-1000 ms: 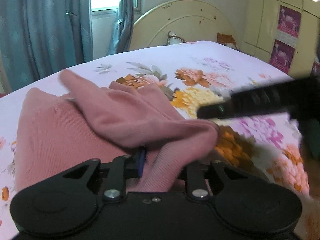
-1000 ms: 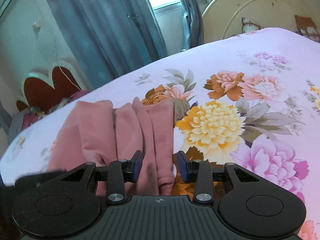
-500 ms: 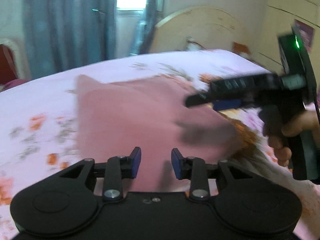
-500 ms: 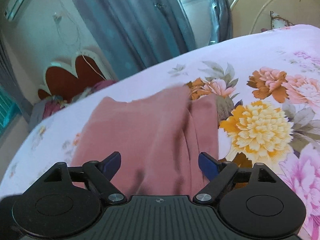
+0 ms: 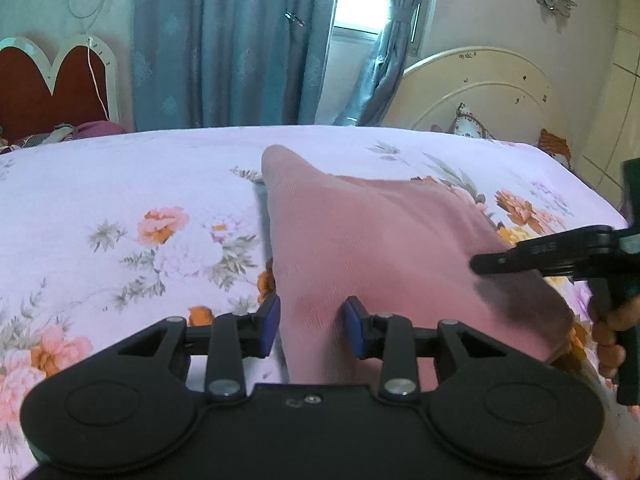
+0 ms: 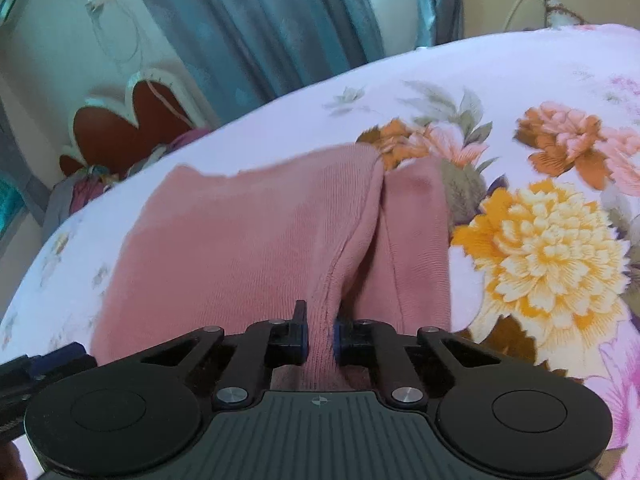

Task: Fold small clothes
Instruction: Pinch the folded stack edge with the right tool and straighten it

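Note:
A pink knit garment (image 5: 372, 240) lies folded on the floral bedsheet (image 5: 120, 184). It also shows in the right wrist view (image 6: 248, 240). My left gripper (image 5: 312, 326) is open, its blue pads on either side of the garment's near left edge. My right gripper (image 6: 320, 338) is shut on a raised fold of the pink garment near its front edge. The right gripper also shows from the side in the left wrist view (image 5: 532, 254), at the garment's right side.
The bed runs to a cream headboard (image 5: 480, 88) at the far right. Blue curtains (image 5: 224, 40) and a window stand behind the bed. A red heart-shaped chair back (image 5: 52, 88) with loose clothes stands at the far left. A hand (image 5: 608, 332) holds the right gripper.
My left gripper let go of the garment and opened, and the garment now lies flatter. My right gripper opened wide, then shut on a fold at the garment's near edge.

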Motion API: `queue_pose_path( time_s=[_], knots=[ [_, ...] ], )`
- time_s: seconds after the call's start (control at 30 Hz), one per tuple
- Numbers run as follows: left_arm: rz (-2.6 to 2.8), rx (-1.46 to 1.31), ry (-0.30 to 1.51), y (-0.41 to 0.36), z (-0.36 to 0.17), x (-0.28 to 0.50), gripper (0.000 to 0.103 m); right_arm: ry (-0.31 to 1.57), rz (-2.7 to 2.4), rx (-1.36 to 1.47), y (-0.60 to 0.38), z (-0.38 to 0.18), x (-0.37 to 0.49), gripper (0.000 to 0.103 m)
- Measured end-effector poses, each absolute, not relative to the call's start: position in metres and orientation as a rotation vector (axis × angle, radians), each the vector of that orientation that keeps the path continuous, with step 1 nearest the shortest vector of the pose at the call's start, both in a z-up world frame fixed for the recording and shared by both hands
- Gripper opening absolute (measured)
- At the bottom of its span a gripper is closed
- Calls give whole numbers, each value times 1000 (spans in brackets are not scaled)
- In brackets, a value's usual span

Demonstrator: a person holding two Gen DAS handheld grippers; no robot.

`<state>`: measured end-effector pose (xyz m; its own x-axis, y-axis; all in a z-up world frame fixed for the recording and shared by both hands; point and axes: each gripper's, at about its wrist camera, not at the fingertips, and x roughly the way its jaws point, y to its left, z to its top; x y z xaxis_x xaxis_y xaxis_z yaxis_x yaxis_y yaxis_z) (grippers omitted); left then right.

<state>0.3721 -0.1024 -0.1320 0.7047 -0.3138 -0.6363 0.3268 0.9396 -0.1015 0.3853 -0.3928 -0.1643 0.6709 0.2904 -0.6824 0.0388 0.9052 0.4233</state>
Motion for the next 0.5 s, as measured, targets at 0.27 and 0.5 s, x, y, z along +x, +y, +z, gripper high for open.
queue_pose_path(
  time_s=[0.27, 0.5],
  knots=[
    [-396, 5, 723, -120, -142, 385, 46, 855, 91, 382, -409, -171, 369, 9],
    [-396, 7, 743, -116, -144, 390, 48, 838, 77, 454, -422, -157, 357, 28]
  ],
)
